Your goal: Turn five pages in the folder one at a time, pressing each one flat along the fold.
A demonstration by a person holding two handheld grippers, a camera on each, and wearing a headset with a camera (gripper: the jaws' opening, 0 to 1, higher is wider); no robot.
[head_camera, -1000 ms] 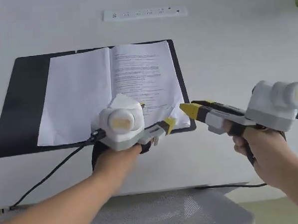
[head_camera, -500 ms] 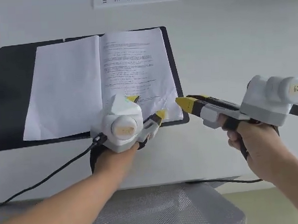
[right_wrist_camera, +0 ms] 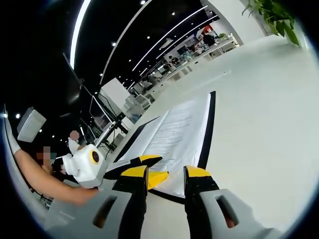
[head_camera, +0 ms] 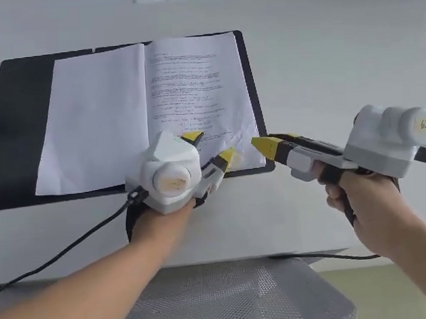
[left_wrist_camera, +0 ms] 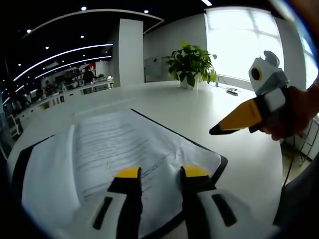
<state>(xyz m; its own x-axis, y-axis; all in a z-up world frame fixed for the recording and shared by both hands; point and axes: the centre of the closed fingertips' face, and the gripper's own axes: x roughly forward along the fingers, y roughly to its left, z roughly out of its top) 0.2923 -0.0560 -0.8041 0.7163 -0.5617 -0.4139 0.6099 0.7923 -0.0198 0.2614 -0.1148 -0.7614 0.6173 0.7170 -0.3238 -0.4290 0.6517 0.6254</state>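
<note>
1. Black folder (head_camera: 15, 141) lies open and flat on the white counter (head_camera: 337, 67); bare cover shows at far left.
2. Left of the fold: blank page (head_camera: 89, 116); right of it: printed page (head_camera: 195, 82); both lie flat.
3. Over the printed page's near right corner: left hand-held gripper (head_camera: 209, 147); jaws apart, nothing held; contact unclear.
4. Just beside the folder's near right corner: right hand-held gripper (head_camera: 264, 147); jaws slightly apart, empty; pointing at the folder.

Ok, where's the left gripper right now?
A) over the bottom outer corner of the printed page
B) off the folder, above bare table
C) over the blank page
A: in the head view the left gripper is over the bottom outer corner of the printed page, with its jaws apart.
</note>
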